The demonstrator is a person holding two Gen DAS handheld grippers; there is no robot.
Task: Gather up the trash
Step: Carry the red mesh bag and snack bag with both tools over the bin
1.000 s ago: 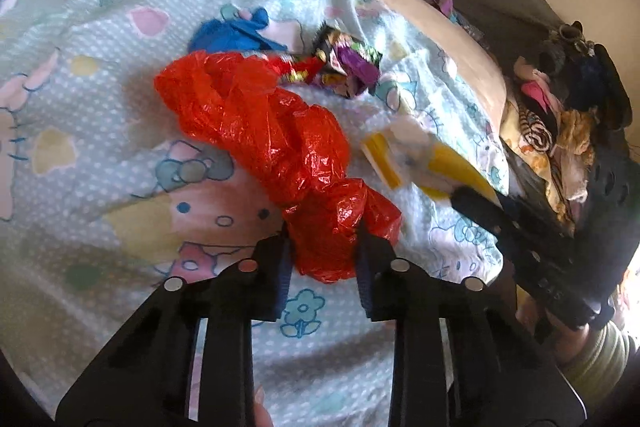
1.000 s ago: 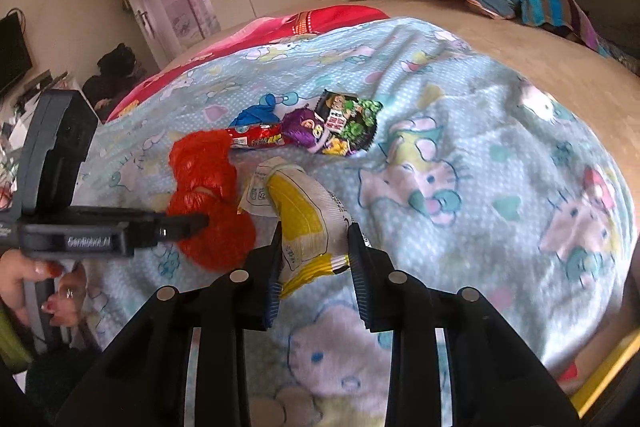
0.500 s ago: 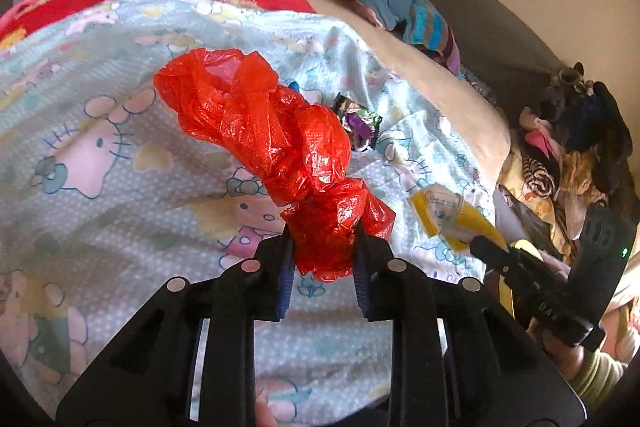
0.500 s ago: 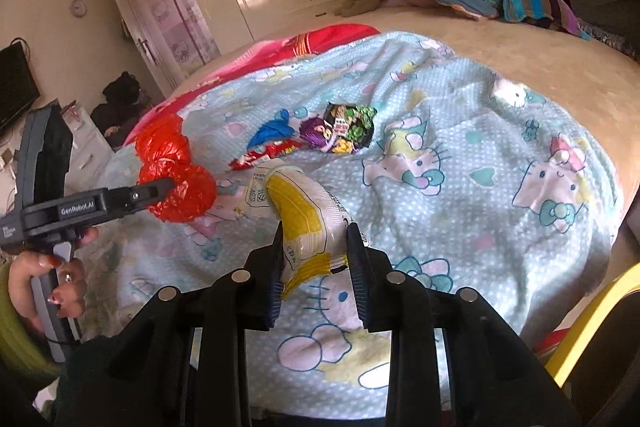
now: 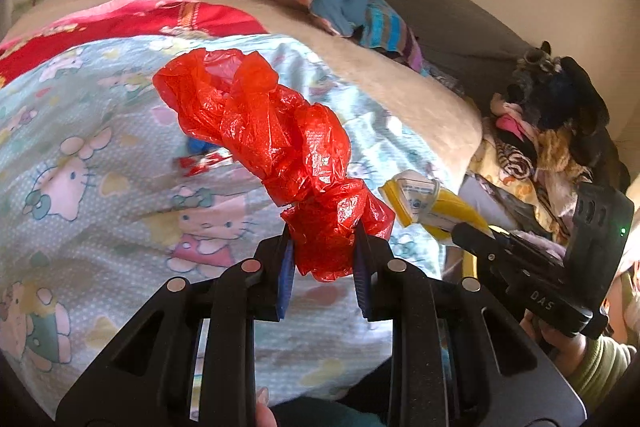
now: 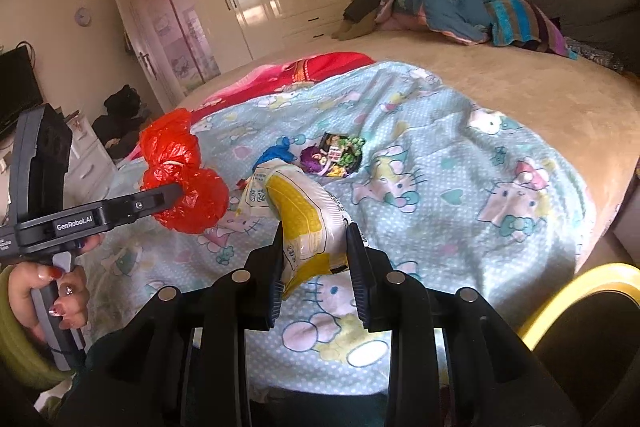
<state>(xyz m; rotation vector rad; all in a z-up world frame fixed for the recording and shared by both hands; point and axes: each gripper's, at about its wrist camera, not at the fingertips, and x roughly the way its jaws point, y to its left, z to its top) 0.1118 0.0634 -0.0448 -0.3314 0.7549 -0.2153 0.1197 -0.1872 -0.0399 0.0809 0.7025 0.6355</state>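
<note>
Left gripper [image 5: 324,251]: jaws closed on the lower knot of the red plastic bag [image 5: 272,139], which is clear of the bedding. The bag's long axis runs from the pads up toward 11 o'clock in the left wrist view, with the loose crumpled end farthest from the jaws.

Right gripper [image 6: 314,247]: jaws clamped on the yellow and white packet [image 6: 298,211]. Its long axis rises from the pads toward 11 o'clock in the right wrist view, and the printed end curls over at the top. The packet is also off the blanket [image 6: 460,187].

Both hands are loaded. Neither can take a further item until it empties.

Remaining trash: a cluster of wrappers lies on the blanket, comprising a blue wrapper [image 6: 280,149], a purple and green wrapper [image 6: 336,157] and a red wrapper [image 5: 200,163]. In the right wrist view the cluster sits at 12 o'clock from the jaws, just beyond the held packet. In the left wrist view it lies at 10 to 11 o'clock, largely masked by the hanging bag.

A yellow rim [image 6: 580,291], possibly a bin, shows at 4 o'clock in the right wrist view, beside the bed edge. Judgement: the right hand is nearer to it. Deposit there appears the step in hand, with the right hand swinging toward 4 o'clock and the left crossing further.
</note>
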